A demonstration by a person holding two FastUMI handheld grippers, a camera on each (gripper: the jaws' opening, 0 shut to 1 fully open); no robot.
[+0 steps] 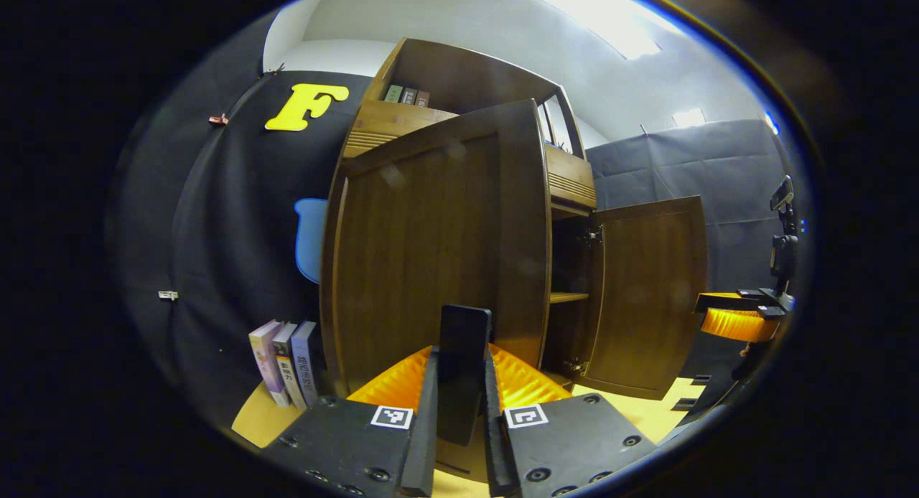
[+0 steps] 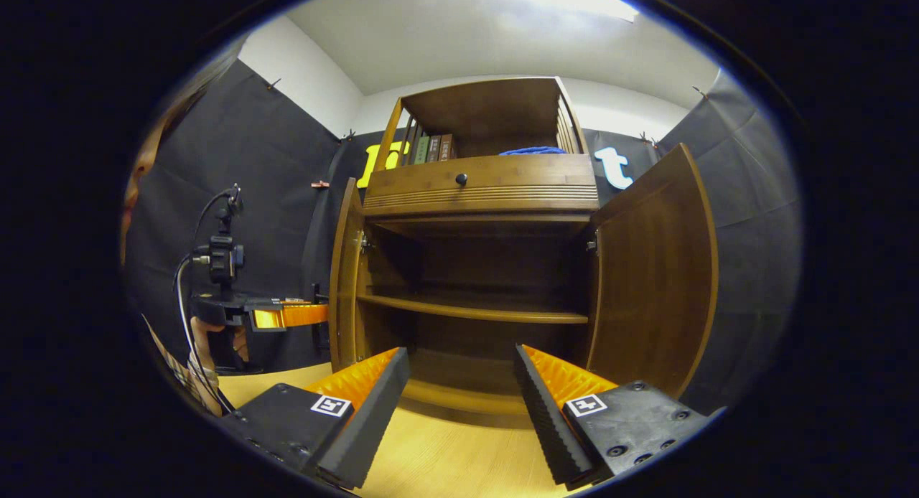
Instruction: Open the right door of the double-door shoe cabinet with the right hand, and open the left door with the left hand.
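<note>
the shoe cabinet point(image 2: 474, 268) is dark brown wood with a smooth, faintly grained finish, standing on a pale wooden surface point(image 2: 445, 462) against black cloth. both doors stand swung out. in the right gripper view the left door point(image 2: 344, 268) shows edge-on at the cabinet's left side and the right door point(image 2: 653, 268), a flat panel with a curved top edge, hangs wide at the right; between them lie a dark interior and one plain shelf point(image 2: 474, 310). above sits a drawer front with ribbed grooves and a small round knob point(image 2: 461, 178), then an open top bay with book spines and something blue.

the right gripper point(image 2: 459, 390) stands wide apart and empty, its orange ridged fingers faced with black toothed pads, aimed at the cabinet's base. the left gripper point(image 1: 459, 390) is closed narrow on a slim black bar handle point(image 1: 463, 354) at the left door's edge, pads pressing both sides. three upright books point(image 1: 287, 362) stand just beside that door
</note>
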